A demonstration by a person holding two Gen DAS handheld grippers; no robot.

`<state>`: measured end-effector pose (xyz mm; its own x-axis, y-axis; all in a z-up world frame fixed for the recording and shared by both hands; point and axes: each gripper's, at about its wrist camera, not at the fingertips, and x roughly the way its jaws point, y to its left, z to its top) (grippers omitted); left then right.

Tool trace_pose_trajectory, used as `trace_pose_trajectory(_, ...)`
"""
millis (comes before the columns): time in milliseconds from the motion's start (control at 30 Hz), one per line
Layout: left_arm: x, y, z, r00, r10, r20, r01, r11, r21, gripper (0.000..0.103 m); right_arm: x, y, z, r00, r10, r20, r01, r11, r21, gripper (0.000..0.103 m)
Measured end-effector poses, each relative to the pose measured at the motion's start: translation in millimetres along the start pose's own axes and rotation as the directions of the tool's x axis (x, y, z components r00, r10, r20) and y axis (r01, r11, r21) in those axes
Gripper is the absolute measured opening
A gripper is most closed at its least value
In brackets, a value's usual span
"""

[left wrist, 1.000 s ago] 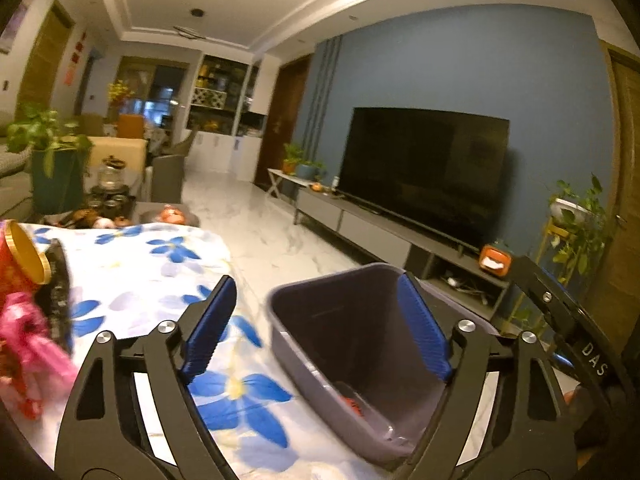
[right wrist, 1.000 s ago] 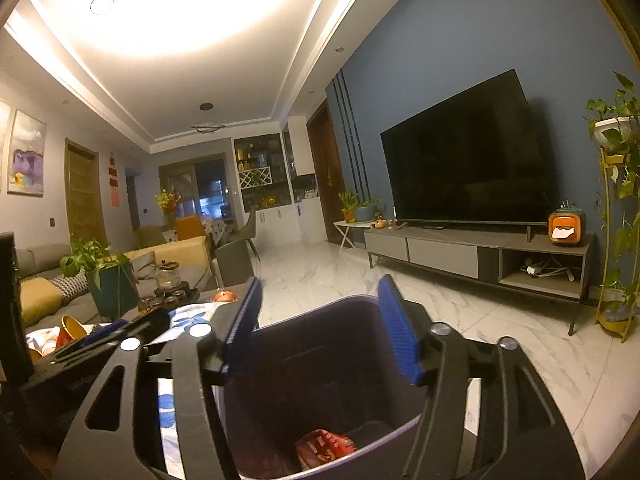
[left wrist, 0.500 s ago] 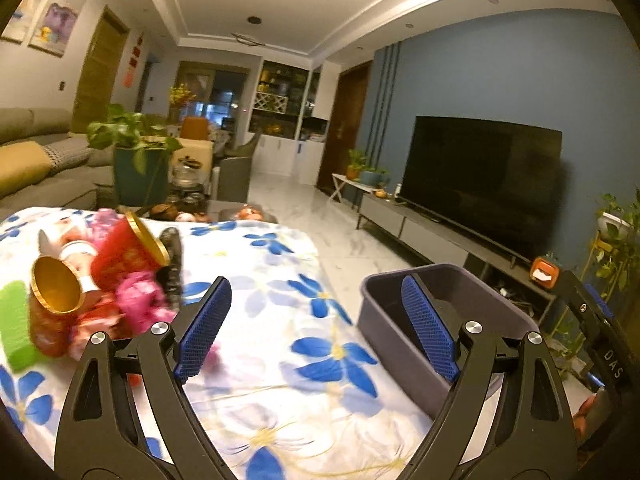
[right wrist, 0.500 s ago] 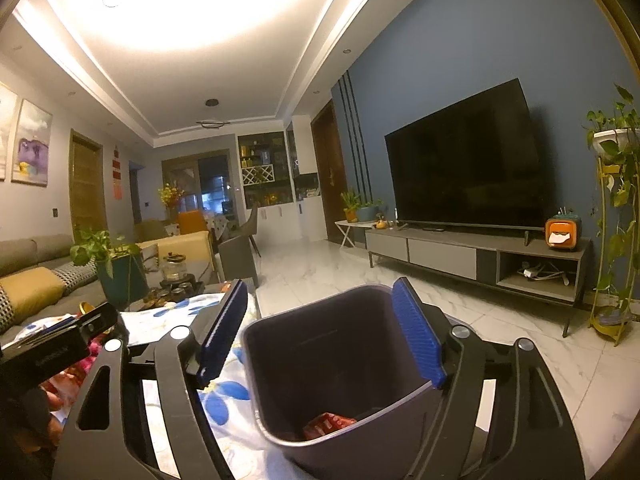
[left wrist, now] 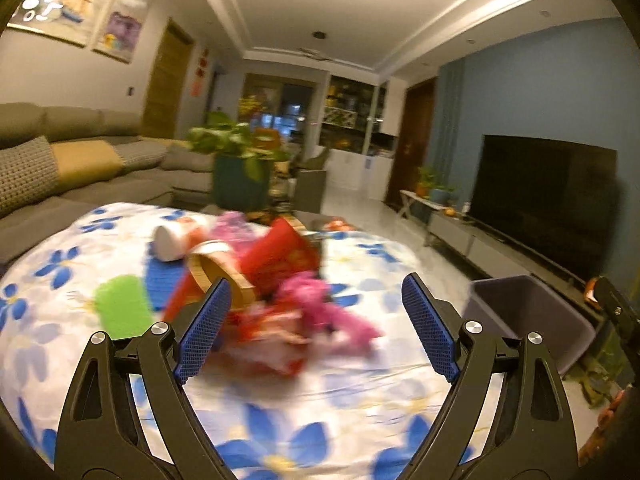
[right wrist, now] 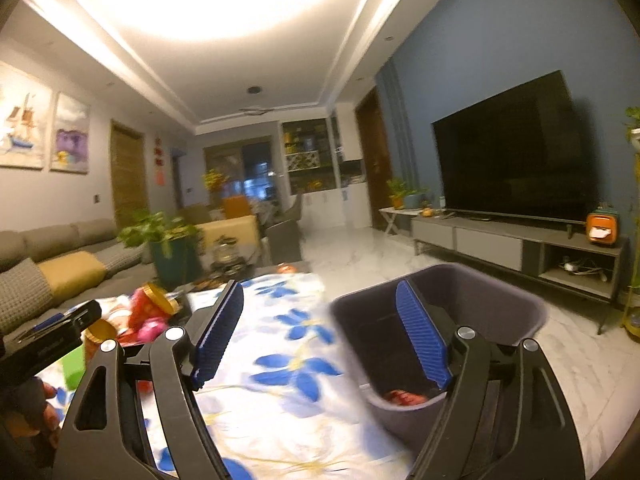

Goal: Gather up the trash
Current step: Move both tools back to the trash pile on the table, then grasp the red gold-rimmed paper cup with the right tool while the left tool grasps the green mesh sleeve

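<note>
- We held the left gripper (left wrist: 316, 320) level above the flowered tablecloth (left wrist: 280, 420), jaws spread and empty, aimed at the trash pile (left wrist: 276, 280), presumably to line up a grab.
- We kept the right gripper (right wrist: 320, 340) spread and empty too, beside the grey bin (right wrist: 480, 304).
- The bin stood at the table's edge, likely for short drops; a red wrapper (right wrist: 404, 398) lay inside.
</note>
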<state>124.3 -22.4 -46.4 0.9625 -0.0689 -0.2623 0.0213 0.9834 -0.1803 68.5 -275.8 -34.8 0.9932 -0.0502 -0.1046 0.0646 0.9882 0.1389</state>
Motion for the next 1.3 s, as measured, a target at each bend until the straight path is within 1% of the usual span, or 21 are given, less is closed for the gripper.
trace_pose_trajectory(200, -9.8, 49.1, -3.5, 0.997, 0.073, -0.015, -0.073, 0.996, -0.044, 0.085, 7.5, 46.1, -14.9, 0.995, 0.089, -0.042, -0.09, 0.996, -0.017, 0.077)
trace_pose_trajectory(300, -15.8, 75.4, -7.8, 0.992, 0.129, -0.018, -0.129, 0.99, -0.05, 0.085, 12.5, 69.7, -21.4, 0.989, 0.137, -0.063, -0.139, 0.99, -0.031, 0.077)
trace_pose_trajectory(400, -18.0, 96.0, -11.9, 0.987, 0.16, -0.031, -0.162, 0.984, -0.073, 0.085, 20.1, 92.9, -27.3, 0.98, 0.183, -0.084, -0.187, 0.981, -0.044, 0.077)
trace_pose_trajectory(533, -24.0, 125.0, -18.0, 0.976, 0.212, -0.05, -0.216, 0.97, -0.109, 0.085, 29.1, 129.3, -34.9, 0.961, 0.253, -0.112, -0.261, 0.963, -0.066, 0.077)
trace_pose_trajectory(600, -26.7, 138.1, -18.3, 0.97, 0.237, -0.056, -0.242, 0.963, -0.121, 0.085, 34.3, 147.6, -37.2, 0.948, 0.291, -0.126, -0.302, 0.95, -0.079, 0.077)
trace_pose_trajectory(733, -33.2, 163.4, -16.1, 0.951, 0.306, -0.054, -0.31, 0.941, -0.136, 0.085, 48.1, 184.9, -43.2, 0.923, 0.355, -0.148, -0.372, 0.922, -0.105, 0.076)
trace_pose_trajectory(933, -36.0, 194.7, -14.9, 0.927, 0.371, -0.059, -0.376, 0.914, -0.153, 0.085, 67.8, 224.2, -52.9, 0.893, 0.407, -0.194, -0.435, 0.89, -0.133, 0.068)
trace_pose_trajectory(1033, -37.5, 203.3, -16.1, 0.921, 0.386, -0.061, -0.39, 0.908, -0.153, 0.085, 79.7, 240.9, -55.2, 0.881, 0.423, -0.212, -0.458, 0.876, -0.154, 0.065)
trace_pose_trajectory(1133, -34.5, 210.1, -16.2, 0.919, 0.39, -0.065, -0.395, 0.904, -0.16, 0.085, 88.4, 254.8, -60.2, 0.87, 0.434, -0.234, -0.476, 0.863, -0.17, 0.059)
trace_pose_trajectory(1200, -33.1, 214.1, -17.1, 0.919, 0.389, -0.069, -0.395, 0.903, -0.168, 0.085, 92.0, 260.0, -63.2, 0.863, 0.437, -0.254, -0.486, 0.854, -0.185, 0.054)
trace_pose_trajectory(1267, -30.8, 217.0, -17.4, 0.919, 0.387, -0.072, -0.394, 0.903, -0.173, 0.085, 95.7, 262.9, -65.8, 0.85, 0.444, -0.284, -0.503, 0.845, -0.184, 0.045)
trace_pose_trajectory(1300, -29.9, 217.6, -17.7, 0.919, 0.387, -0.074, -0.394, 0.903, -0.173, 0.085, 97.4, 261.7, -65.9, 0.845, 0.449, -0.29, -0.509, 0.842, -0.18, 0.044)
